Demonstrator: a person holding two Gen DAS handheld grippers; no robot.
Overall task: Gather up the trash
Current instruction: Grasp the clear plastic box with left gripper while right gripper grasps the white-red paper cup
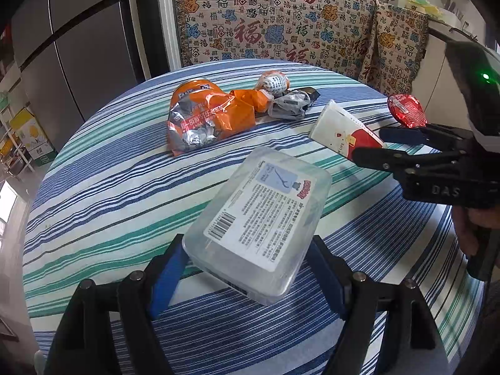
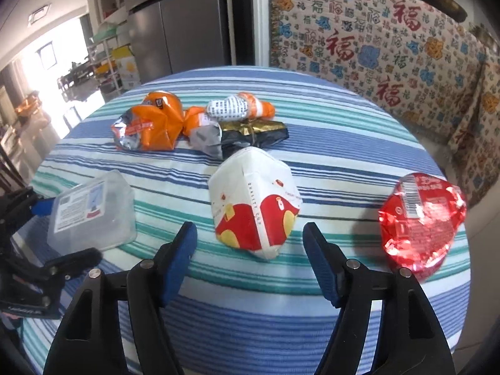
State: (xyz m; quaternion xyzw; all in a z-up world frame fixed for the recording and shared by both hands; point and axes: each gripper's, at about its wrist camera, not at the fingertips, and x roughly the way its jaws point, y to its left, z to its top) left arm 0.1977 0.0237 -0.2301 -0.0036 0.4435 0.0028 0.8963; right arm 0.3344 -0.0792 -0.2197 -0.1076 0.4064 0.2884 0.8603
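The left gripper is clamping a clear, rounded plastic box, its blue pads pressing on both sides, and the box is tilting with its printed label facing up above the striped tablecloth. The right gripper is hovering with its jaws standing apart and nothing between them; a crumpled white-and-red paper cup is lying on its side just ahead of the blue fingertips. To the right, a shiny red foil-lidded cup is sitting near the table's edge, its film wrinkling and glinting. Further back, a crushed orange foil wrapper is bunching against a grey-and-black crinkled packet and a white patterned wad. A fringed woven cloth with red characters is draping behind the round table.
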